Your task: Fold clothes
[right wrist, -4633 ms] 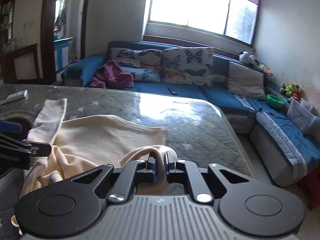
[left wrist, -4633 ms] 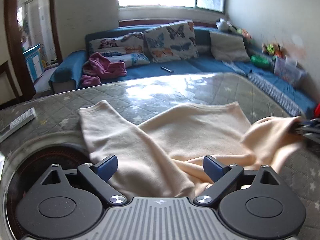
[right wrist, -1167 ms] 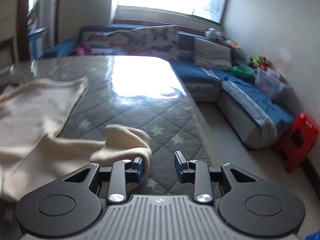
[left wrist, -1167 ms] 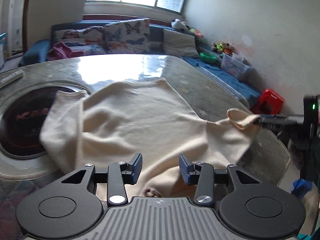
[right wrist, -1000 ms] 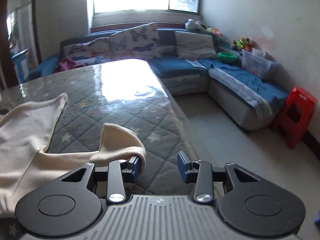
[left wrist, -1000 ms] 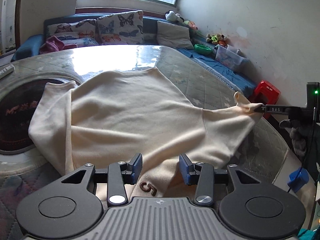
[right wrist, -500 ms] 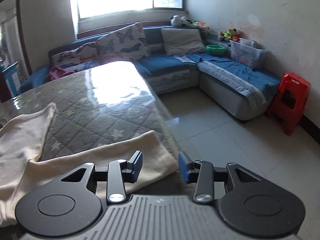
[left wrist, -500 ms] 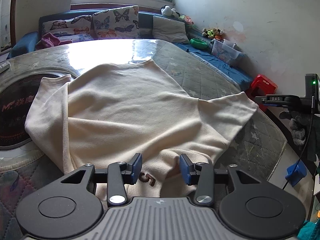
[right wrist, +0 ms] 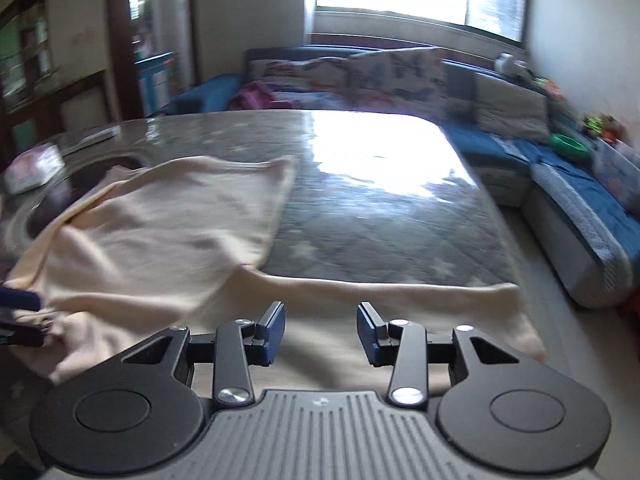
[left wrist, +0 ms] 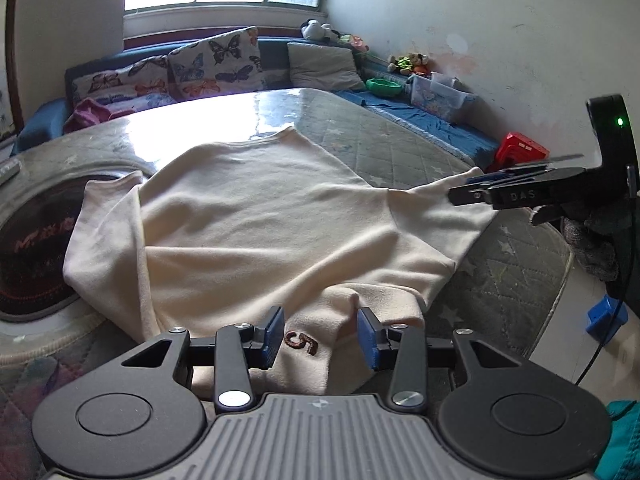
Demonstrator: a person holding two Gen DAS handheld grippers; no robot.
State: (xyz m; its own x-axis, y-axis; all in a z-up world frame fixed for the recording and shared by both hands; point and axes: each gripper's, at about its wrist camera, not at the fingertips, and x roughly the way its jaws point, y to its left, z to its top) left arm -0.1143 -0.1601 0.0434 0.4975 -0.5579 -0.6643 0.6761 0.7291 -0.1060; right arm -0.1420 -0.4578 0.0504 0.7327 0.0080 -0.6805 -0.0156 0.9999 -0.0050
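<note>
The cream sweater (left wrist: 256,216) is spread flat on the tabletop (left wrist: 400,140). Its right sleeve (right wrist: 400,304) is stretched sideways directly beneath the parted, empty right hand-held gripper (right wrist: 320,330). The left hand-held gripper (left wrist: 320,334) is likewise held apart, straddling the collar (left wrist: 320,344) without pressing it.

Both wrist views look forward and down, close over the cream sweater (left wrist: 256,216), sharing it.

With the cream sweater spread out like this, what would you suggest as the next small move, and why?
Probably close the right gripper on the right sleeve and carry it across the body. The cream sweater lies spread on the table, this sleeve stretches outward, and both grippers' jaws stand open, gripping nothing.
</note>
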